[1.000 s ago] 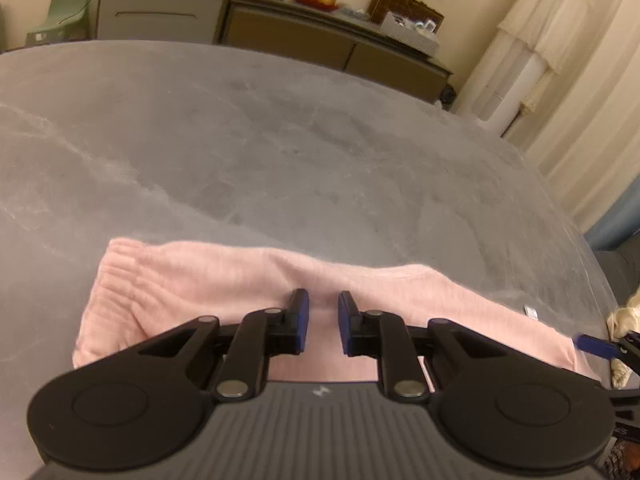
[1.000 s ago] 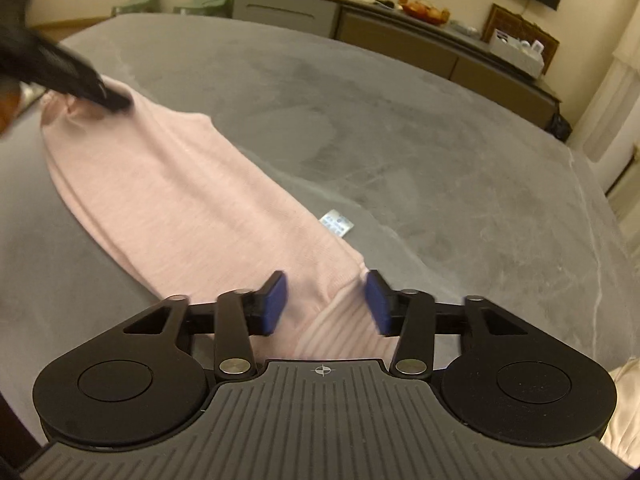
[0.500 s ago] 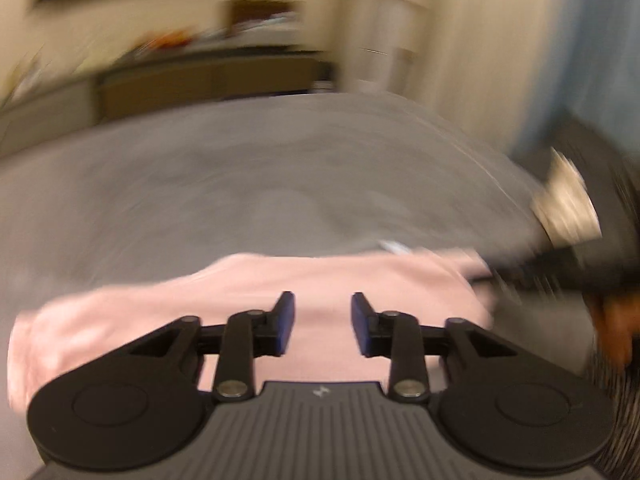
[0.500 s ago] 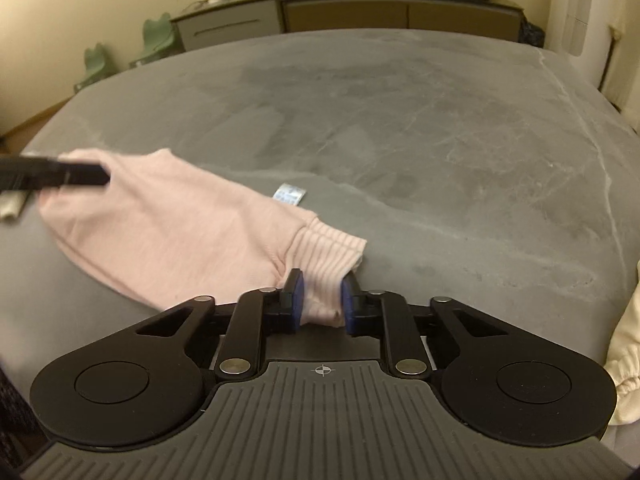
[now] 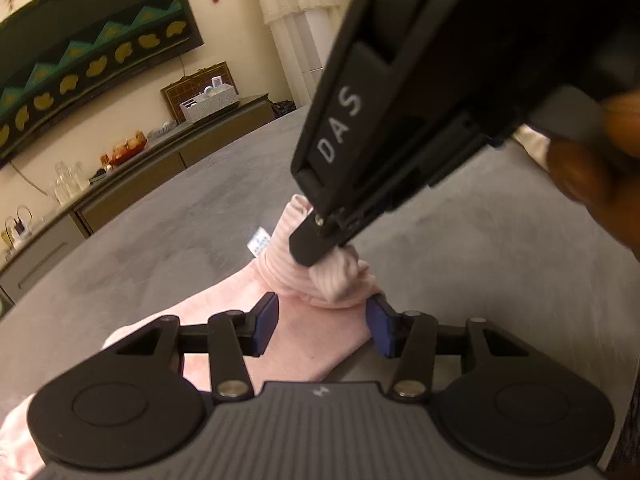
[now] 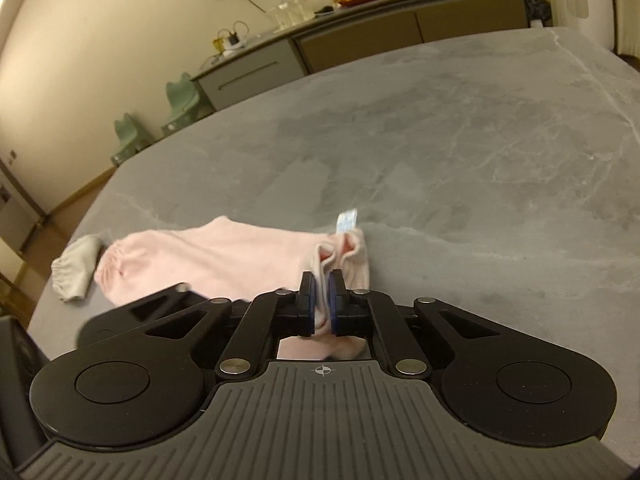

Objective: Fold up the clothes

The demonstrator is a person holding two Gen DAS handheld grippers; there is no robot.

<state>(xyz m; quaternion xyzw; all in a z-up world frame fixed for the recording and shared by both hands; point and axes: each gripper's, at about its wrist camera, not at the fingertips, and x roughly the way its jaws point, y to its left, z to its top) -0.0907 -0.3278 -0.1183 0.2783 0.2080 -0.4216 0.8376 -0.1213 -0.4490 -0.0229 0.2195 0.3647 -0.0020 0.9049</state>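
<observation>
Holding only the ribbed cuff, your right gripper [image 6: 321, 304] has its jaws pinched nearly together on the pink garment [image 6: 208, 258], which lies long on the grey table [image 6: 460, 148] beside a small grey cloth [image 6: 76, 270]. If you carry the cuff over too fast, I think the thin pinch may slip, or the whole piece may drag instead of folding. Your left gripper [image 5: 322, 330] stands wide open and holds nothing. One second ago it was near the waistband end; now it is at the cuff, and the right one has closed.
</observation>
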